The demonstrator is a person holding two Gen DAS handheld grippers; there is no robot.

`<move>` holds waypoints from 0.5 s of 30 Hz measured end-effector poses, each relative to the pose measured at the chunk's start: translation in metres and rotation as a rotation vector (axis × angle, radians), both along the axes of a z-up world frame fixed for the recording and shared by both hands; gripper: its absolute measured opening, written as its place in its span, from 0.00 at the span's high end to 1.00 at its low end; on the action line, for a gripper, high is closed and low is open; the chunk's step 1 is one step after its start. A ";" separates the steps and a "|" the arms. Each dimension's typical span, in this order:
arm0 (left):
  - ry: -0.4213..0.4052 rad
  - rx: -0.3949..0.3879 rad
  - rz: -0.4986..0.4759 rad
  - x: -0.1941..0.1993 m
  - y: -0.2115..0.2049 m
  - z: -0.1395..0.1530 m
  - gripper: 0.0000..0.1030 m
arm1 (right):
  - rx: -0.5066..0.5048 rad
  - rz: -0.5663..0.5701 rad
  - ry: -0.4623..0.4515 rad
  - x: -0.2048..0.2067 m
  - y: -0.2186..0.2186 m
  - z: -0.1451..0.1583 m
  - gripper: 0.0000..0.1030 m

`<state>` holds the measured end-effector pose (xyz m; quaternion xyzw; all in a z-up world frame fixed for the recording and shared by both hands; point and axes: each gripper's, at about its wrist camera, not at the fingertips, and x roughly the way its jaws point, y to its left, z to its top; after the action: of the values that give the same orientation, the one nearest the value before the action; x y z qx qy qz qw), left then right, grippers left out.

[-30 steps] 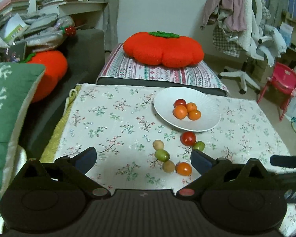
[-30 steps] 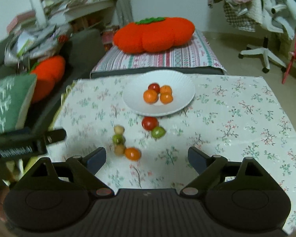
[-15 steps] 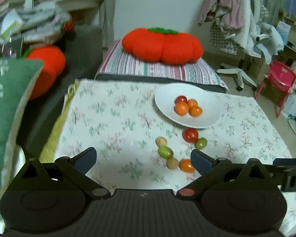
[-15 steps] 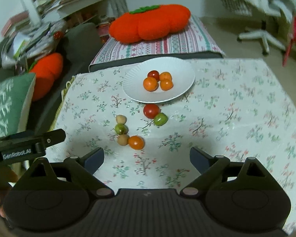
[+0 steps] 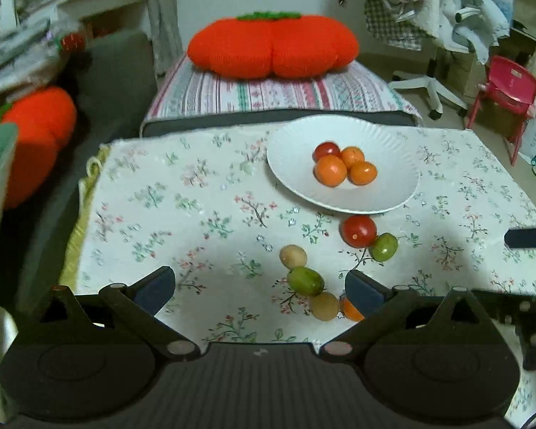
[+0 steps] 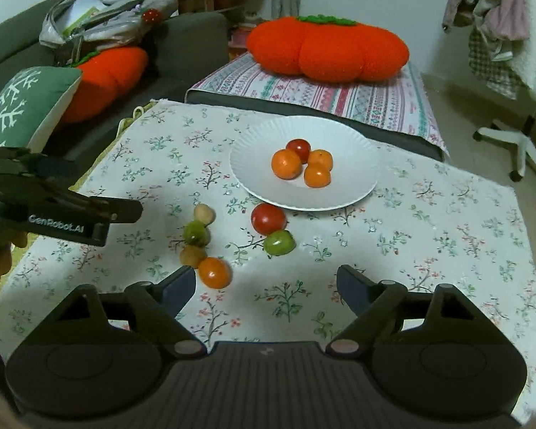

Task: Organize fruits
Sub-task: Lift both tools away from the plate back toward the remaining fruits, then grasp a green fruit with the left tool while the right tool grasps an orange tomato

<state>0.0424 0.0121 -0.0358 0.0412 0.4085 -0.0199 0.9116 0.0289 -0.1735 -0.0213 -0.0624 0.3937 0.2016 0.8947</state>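
Both grippers have sunk nearer the flowered cloth on the counter (image 5: 203, 193) since the earlier frames, so the loose fruit now sits lower and larger in each view. From the left wrist, the left gripper (image 5: 260, 286) hangs with its jaws apart and nothing between them; the shallow white paper plate (image 5: 293, 164) holds three small orange fruits and one red one, while just short of its near rim lie a glossy red cherry tomato (image 5: 358, 230) touching a round green fruit (image 5: 385, 246), and, further left, a column of a pale tan fruit (image 5: 293, 256), an oval green fruit (image 5: 305, 280) and a second tan fruit (image 5: 324, 306), with an orange fruit half hidden behind the right pad. From the right wrist, the right gripper (image 6: 266, 287) has just been narrowing its jaws, yet they stand well apart and empty; the small orange fruit (image 6: 214, 272) lies just beyond its left pad. A plush orange pumpkin cushion (image 6: 327, 48) rests on the striped bench behind. These fruits look light, smooth, thin-skinned and apt to roll, so each probably wants a gentle pinch across its widest middle, square to the pads.
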 end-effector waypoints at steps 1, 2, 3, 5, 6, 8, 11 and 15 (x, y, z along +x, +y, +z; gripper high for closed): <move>0.016 -0.011 0.005 0.004 0.001 -0.005 0.11 | 0.004 0.013 0.009 0.002 0.001 -0.004 0.22; 0.033 -0.022 0.009 0.008 0.002 -0.010 0.11 | 0.004 0.028 0.016 0.005 0.002 -0.009 0.23; 0.050 -0.032 0.014 0.013 0.002 -0.015 0.11 | -0.001 0.051 0.021 0.006 0.006 -0.014 0.23; 0.073 -0.054 0.028 0.023 0.004 -0.024 0.11 | -0.013 0.098 0.026 0.009 0.016 -0.023 0.25; 0.082 -0.075 0.033 0.027 0.004 -0.028 0.11 | -0.017 0.119 0.027 0.010 0.022 -0.027 0.26; 0.092 -0.117 0.034 0.031 0.005 -0.032 0.11 | -0.025 0.147 0.026 0.014 0.031 -0.034 0.30; 0.096 -0.151 0.026 0.036 0.005 -0.034 0.11 | -0.032 0.176 0.020 0.018 0.043 -0.044 0.31; 0.110 -0.162 0.035 0.041 0.006 -0.043 0.16 | -0.037 0.191 -0.002 0.020 0.047 -0.054 0.36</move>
<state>0.0830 0.0182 -0.0787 -0.0410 0.4555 -0.0391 0.8884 0.0486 -0.1268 -0.0750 -0.1163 0.3886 0.2783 0.8706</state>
